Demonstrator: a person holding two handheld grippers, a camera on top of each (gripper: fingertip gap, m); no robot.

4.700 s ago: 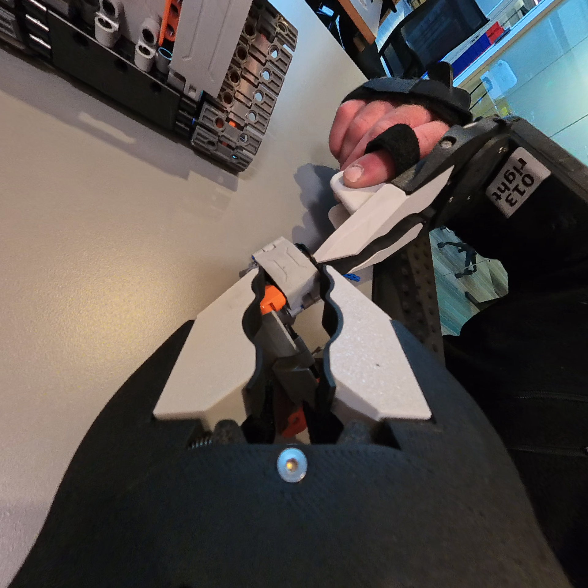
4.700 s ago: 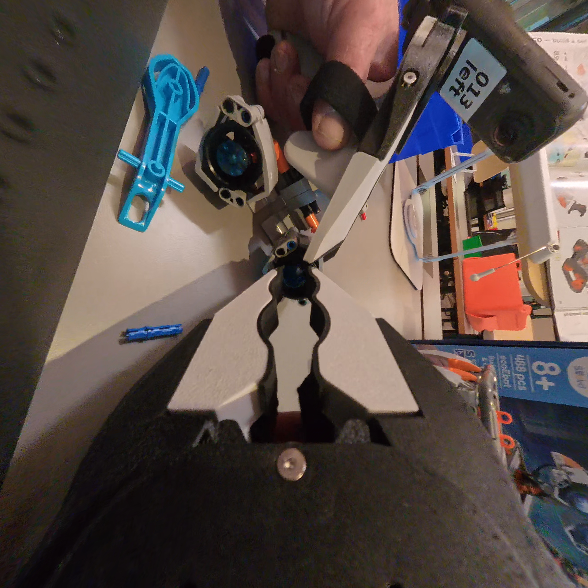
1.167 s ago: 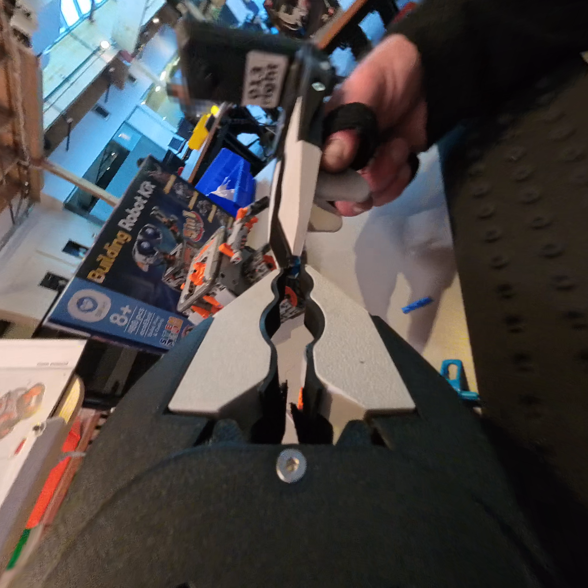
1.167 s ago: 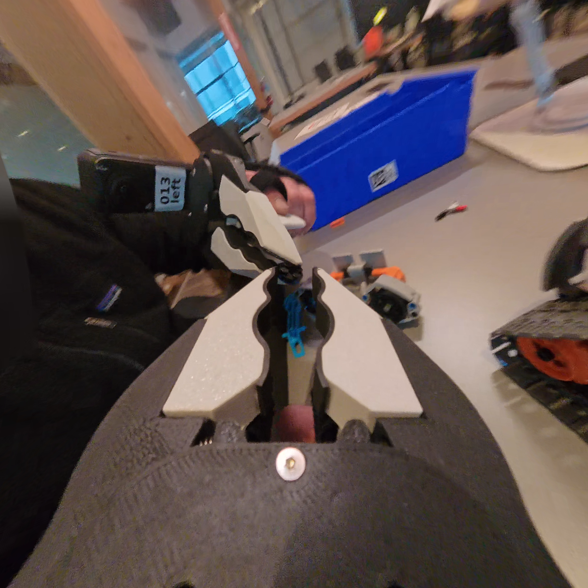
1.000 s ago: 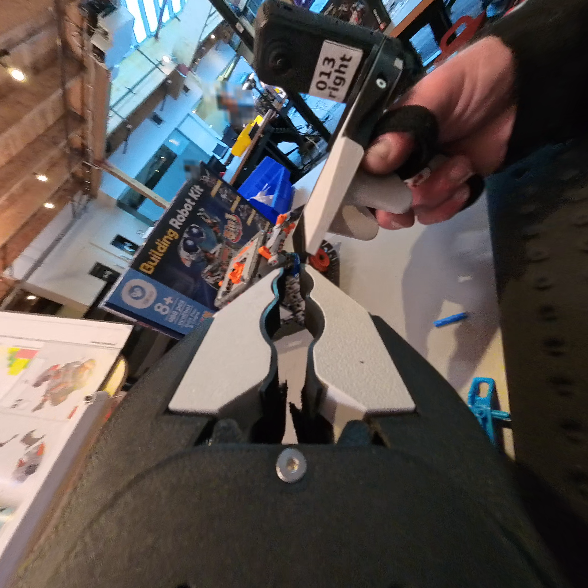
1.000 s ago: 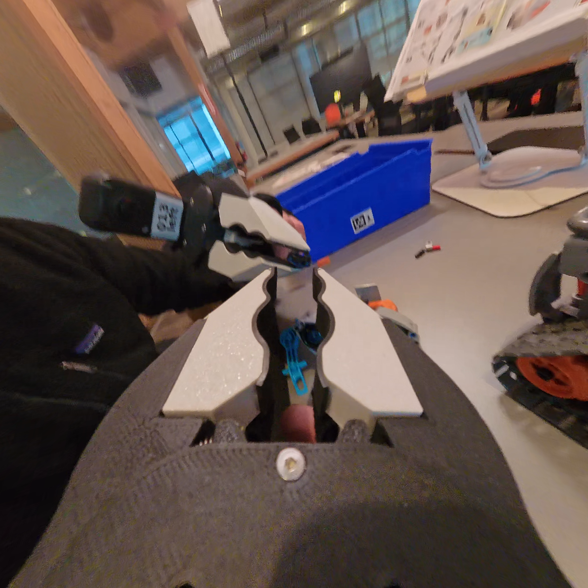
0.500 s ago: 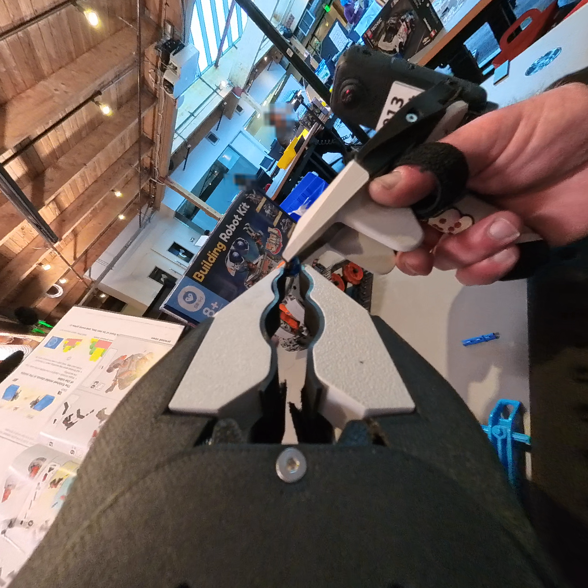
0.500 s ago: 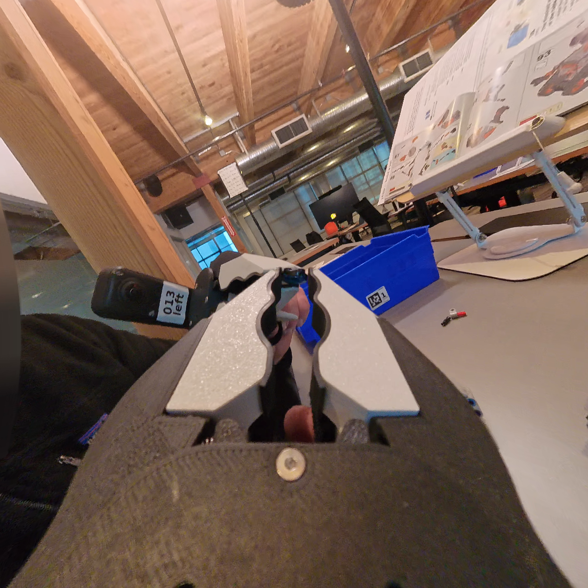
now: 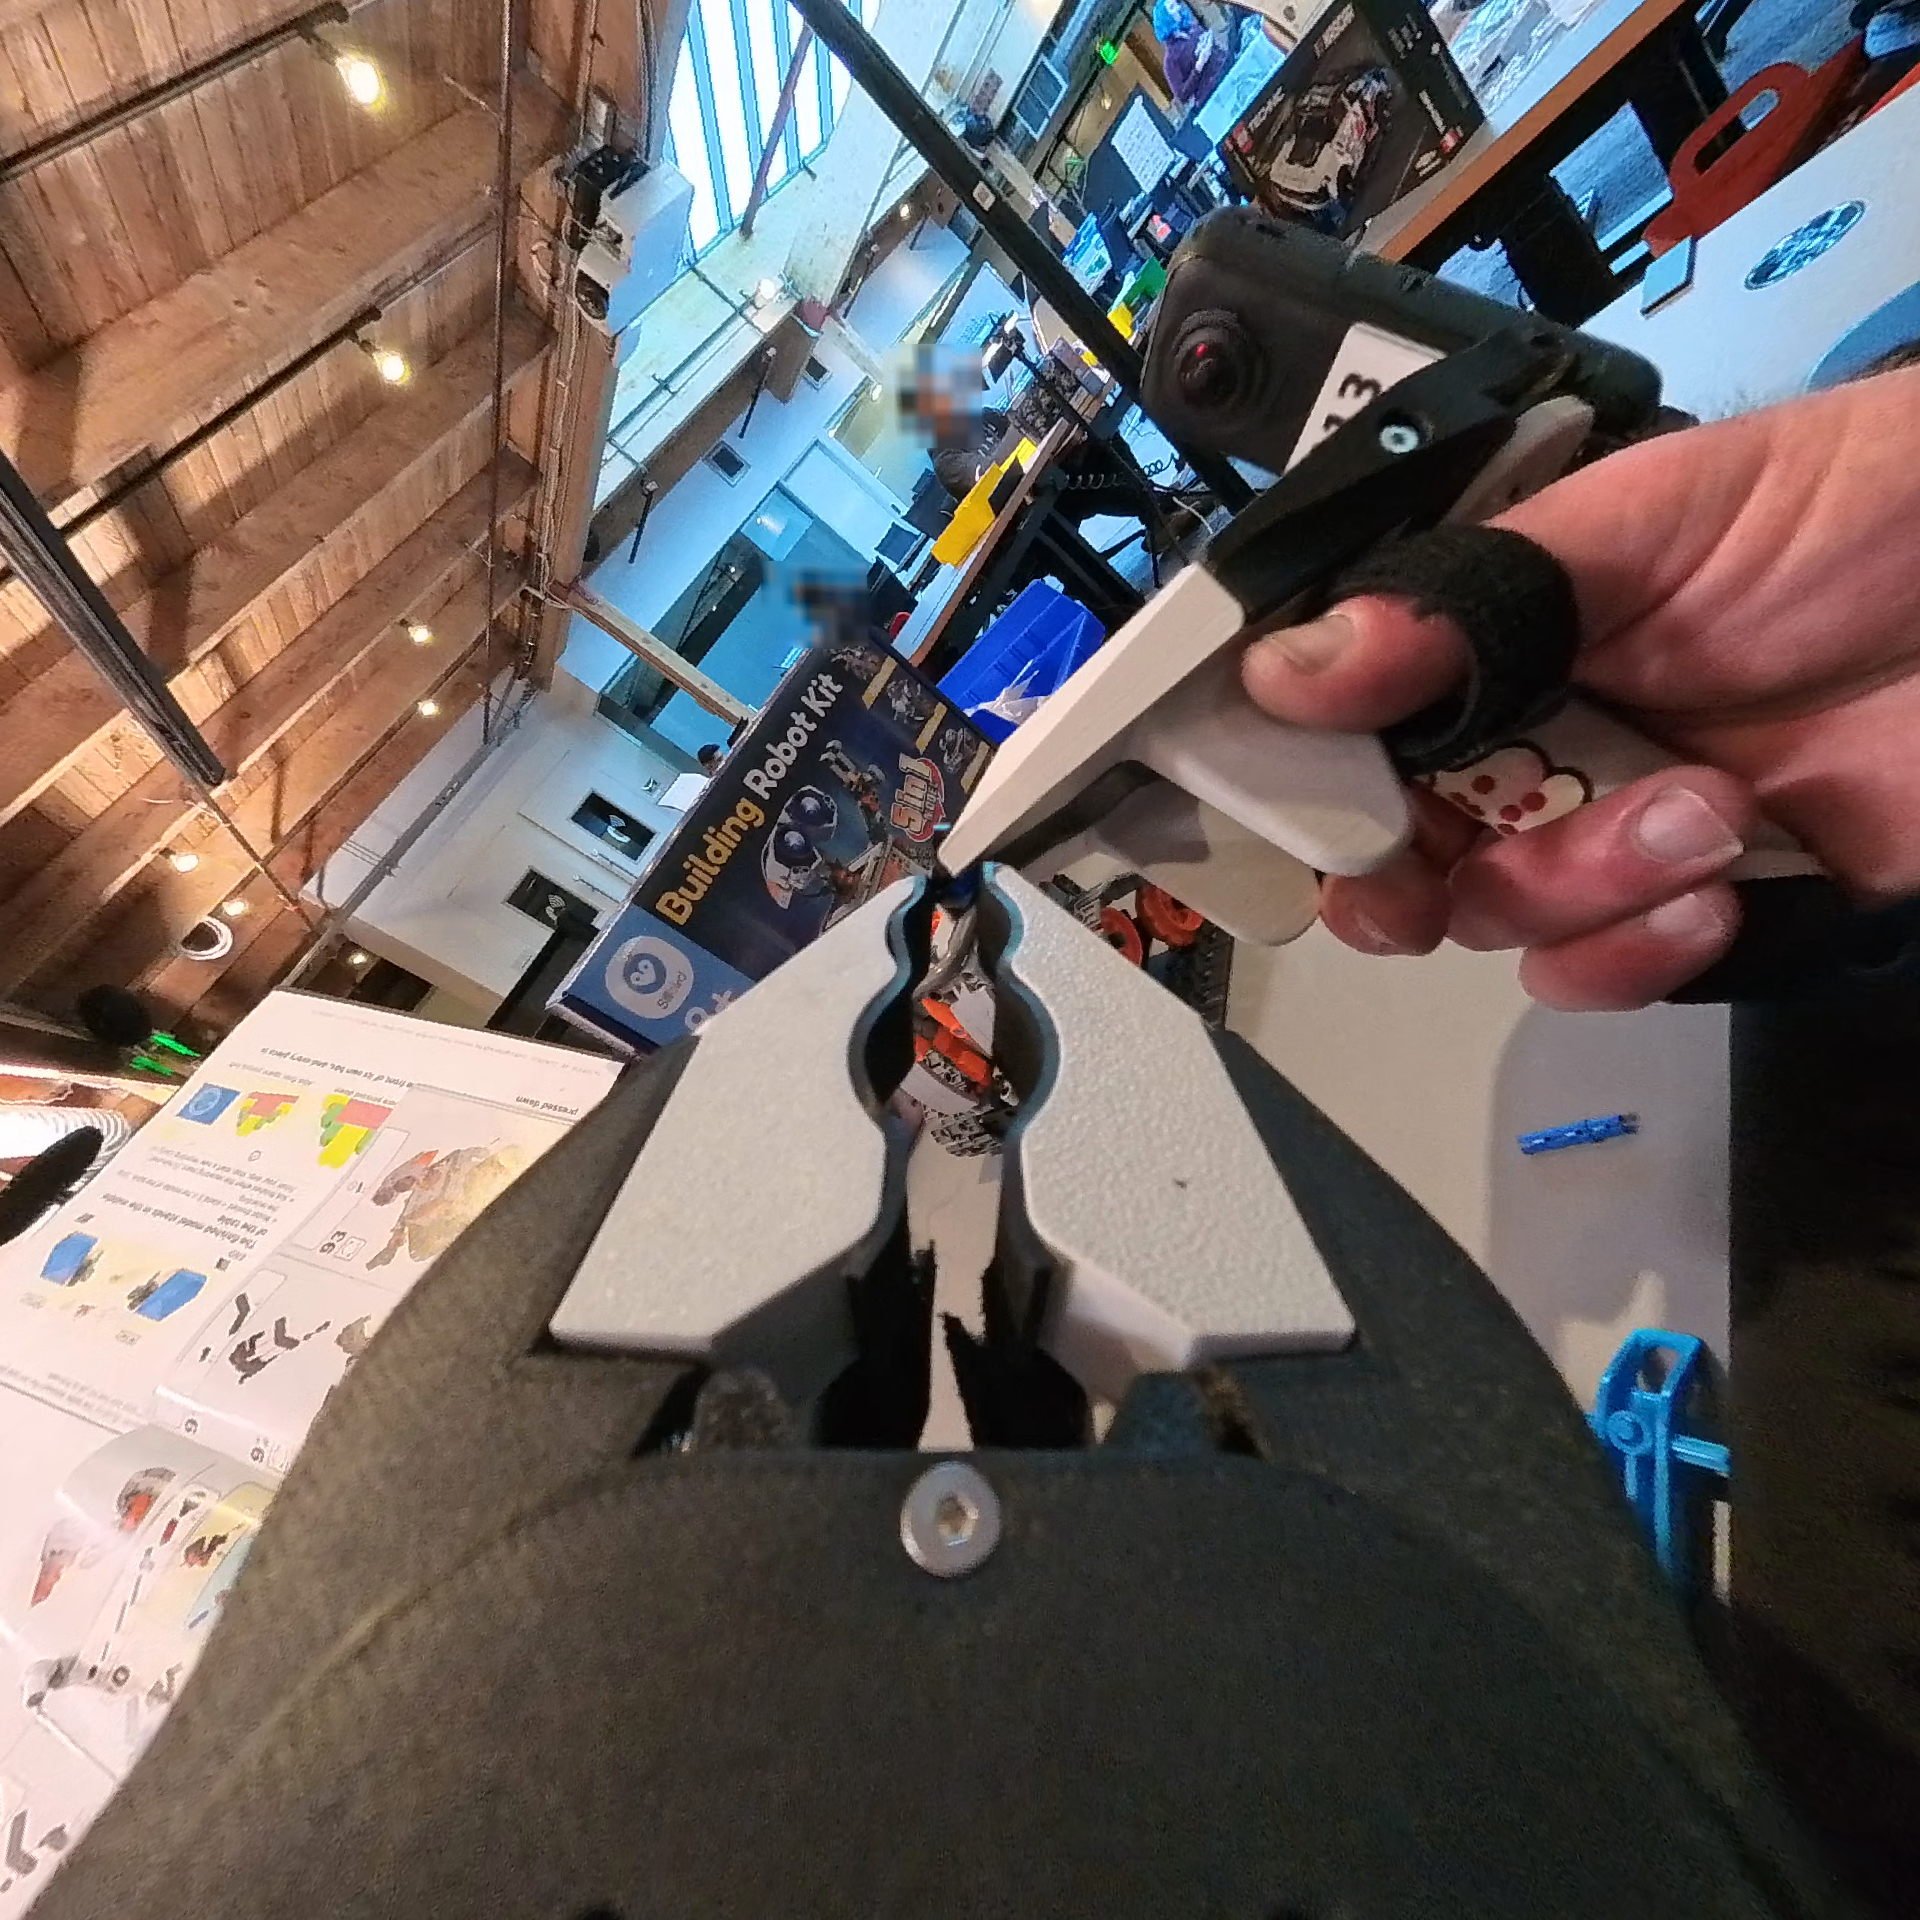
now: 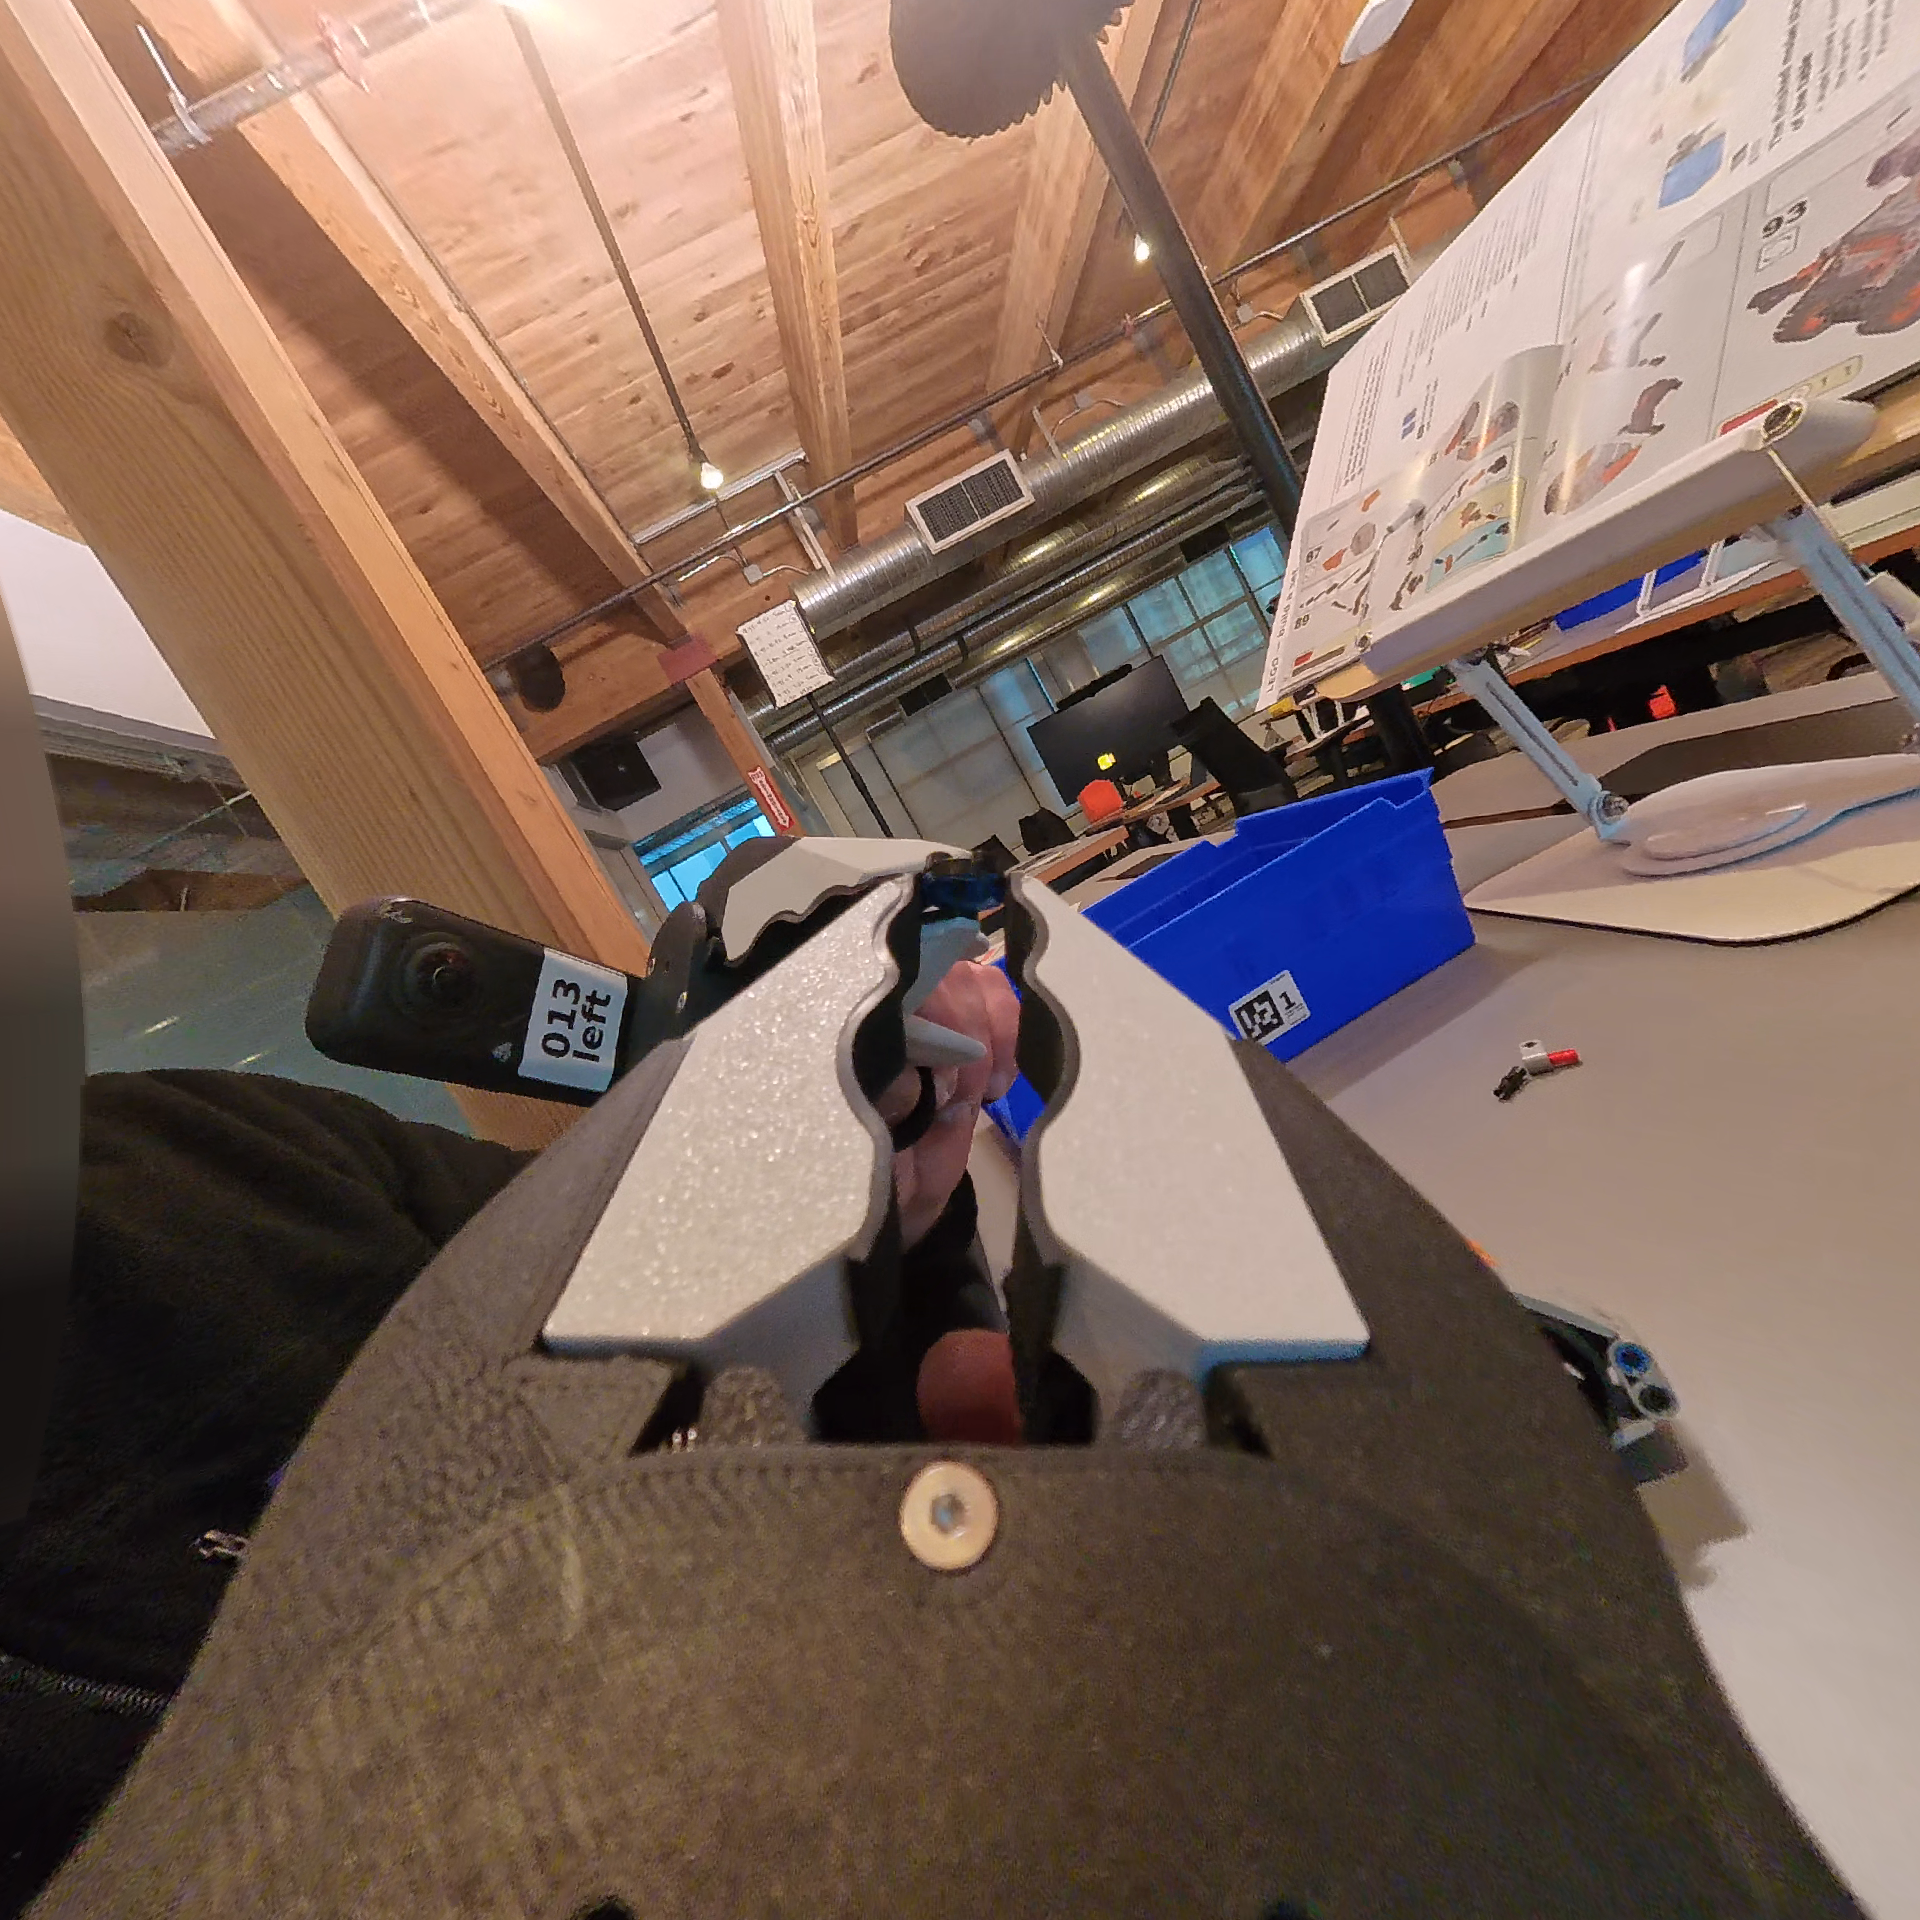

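My left gripper (image 9: pixel 954 894) is raised off the table, its fingers nearly together on a small dark blue piece (image 9: pixel 948 891) at the tips. My right gripper (image 9: pixel 961 857) comes in from the right in a person's hand and its tip meets the same piece. In the right wrist view my right gripper (image 10: pixel 961 894) has the blue piece (image 10: pixel 961 888) between its fingertips, and the left gripper (image 10: pixel 831 888) reaches it from the left, held by a hand. Both point up towards the wooden ceiling.
A grey table (image 10: pixel 1662 1195) carries a blue bin (image 10: pixel 1299 935), an instruction booklet on a stand (image 10: pixel 1610 312), a small red-and-black part (image 10: pixel 1538 1065) and a grey-black part (image 10: pixel 1621 1382). A kit box (image 9: pixel 790 821), a tracked model (image 9: pixel 1143 925), a blue pin (image 9: pixel 1574 1132) and a light blue tool (image 9: pixel 1652 1434) lie beyond. Only a small space, under 4 cm, lies between the two pairs of fingers.
Both grippers have lifted and tilted up from the table. The left no longer holds the grey-and-orange assembly. In the last second the right's tips closed in on the blue piece at the left's tips.
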